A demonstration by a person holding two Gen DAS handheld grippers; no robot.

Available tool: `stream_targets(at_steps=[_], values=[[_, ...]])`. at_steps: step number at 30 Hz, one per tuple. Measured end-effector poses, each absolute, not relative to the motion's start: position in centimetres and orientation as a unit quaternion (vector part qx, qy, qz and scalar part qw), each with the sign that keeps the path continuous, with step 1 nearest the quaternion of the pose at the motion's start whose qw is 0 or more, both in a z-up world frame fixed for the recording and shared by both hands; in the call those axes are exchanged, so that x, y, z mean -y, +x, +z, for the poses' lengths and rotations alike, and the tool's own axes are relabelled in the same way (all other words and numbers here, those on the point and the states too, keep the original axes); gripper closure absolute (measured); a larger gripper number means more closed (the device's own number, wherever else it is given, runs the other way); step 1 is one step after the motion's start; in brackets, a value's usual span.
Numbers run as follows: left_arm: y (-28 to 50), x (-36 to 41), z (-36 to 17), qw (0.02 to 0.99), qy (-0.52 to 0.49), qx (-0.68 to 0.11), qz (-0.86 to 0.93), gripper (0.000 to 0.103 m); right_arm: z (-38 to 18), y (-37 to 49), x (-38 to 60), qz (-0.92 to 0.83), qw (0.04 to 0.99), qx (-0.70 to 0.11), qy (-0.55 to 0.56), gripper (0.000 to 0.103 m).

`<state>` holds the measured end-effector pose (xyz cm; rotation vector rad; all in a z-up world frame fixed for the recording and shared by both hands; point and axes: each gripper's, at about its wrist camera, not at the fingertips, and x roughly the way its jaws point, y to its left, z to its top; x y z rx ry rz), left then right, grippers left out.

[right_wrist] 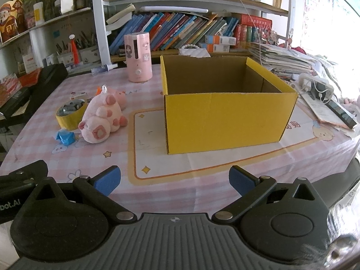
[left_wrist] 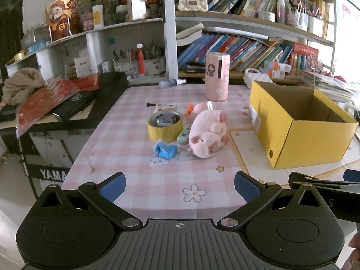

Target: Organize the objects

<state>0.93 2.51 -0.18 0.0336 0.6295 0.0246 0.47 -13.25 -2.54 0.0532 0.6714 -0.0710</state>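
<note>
A yellow cardboard box [right_wrist: 227, 117] stands open-topped on the pink checked tablecloth [right_wrist: 184, 193], its brown inside bare as far as the right wrist view reaches. To the box's left lies a small huddle of things: a pink plush pig [left_wrist: 208, 135] on its side, a second, smaller pink plush [left_wrist: 201, 107] just behind it, a roll of yellow tape [left_wrist: 165, 126] with small dark items in its core, a crumpled blue wrapper [left_wrist: 165, 149] in front of the tape, a pale green oblong item [left_wrist: 184, 134] wedged between tape and pig, and an orange clip [left_wrist: 189, 109] behind them. Farther back from the box's left corner stands a pink cylinder [left_wrist: 217, 77] with a cartoon figure on it.

The left gripper [left_wrist: 180, 187] hangs over the table's near edge with its blue-padded fingers [left_wrist: 113, 186] spread wide and nothing between them. The right gripper [right_wrist: 174, 181] is likewise spread and empty, facing the box's front wall.

The left wrist view shows a label on the box's left side, plus the green item, which the right view hides. Only the right wrist view shows the box's interior floor and a white power strip [right_wrist: 316, 87] to the box's right.
</note>
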Motion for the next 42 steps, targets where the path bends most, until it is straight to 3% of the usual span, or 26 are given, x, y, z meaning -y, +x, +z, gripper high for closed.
stream_targets(at_steps=[9, 16, 20, 29, 33, 39, 42], values=[[1.6, -4.3, -0.5, 0.950, 0.001, -0.312, 0.031, 0.000, -1.8, 0.3, 12.5, -0.014, 0.949, -0.314, 0.028, 0.000], [1.8, -5.6, -1.3, 0.946, -0.004, -0.323, 0.019, 0.000, -1.2, 1.1, 11.9, 0.005, 0.954, -0.299, 0.035, 0.013], [2.3, -5.8, -1.6, 0.946, 0.012, -0.322, 0.019, 0.000, -1.0, 2.0, 11.1, 0.027, 0.955, -0.294, 0.034, 0.013], [5.6, -6.9, -2.2, 0.941, -0.002, -0.338, 0.016, 0.000, -0.9, 7.1, 9.3, 0.077, 0.944, -0.317, 0.043, 0.013], [7.8, -7.3, -2.8, 0.935, -0.011, -0.353, 0.019, 0.000, -0.8, 10.1, 8.6, 0.103, 0.939, -0.323, 0.051, 0.018], [10.6, -8.1, -3.8, 0.926, -0.031, -0.376, 0.020, 0.001, -1.6, 15.0, 7.0, 0.145, 0.927, -0.342, 0.050, 0.018], [11.9, -8.2, -4.4, 0.925, -0.020, -0.380, 0.026, 0.003, -2.6, 17.2, 6.5, 0.146, 0.920, -0.362, 0.038, 0.010]])
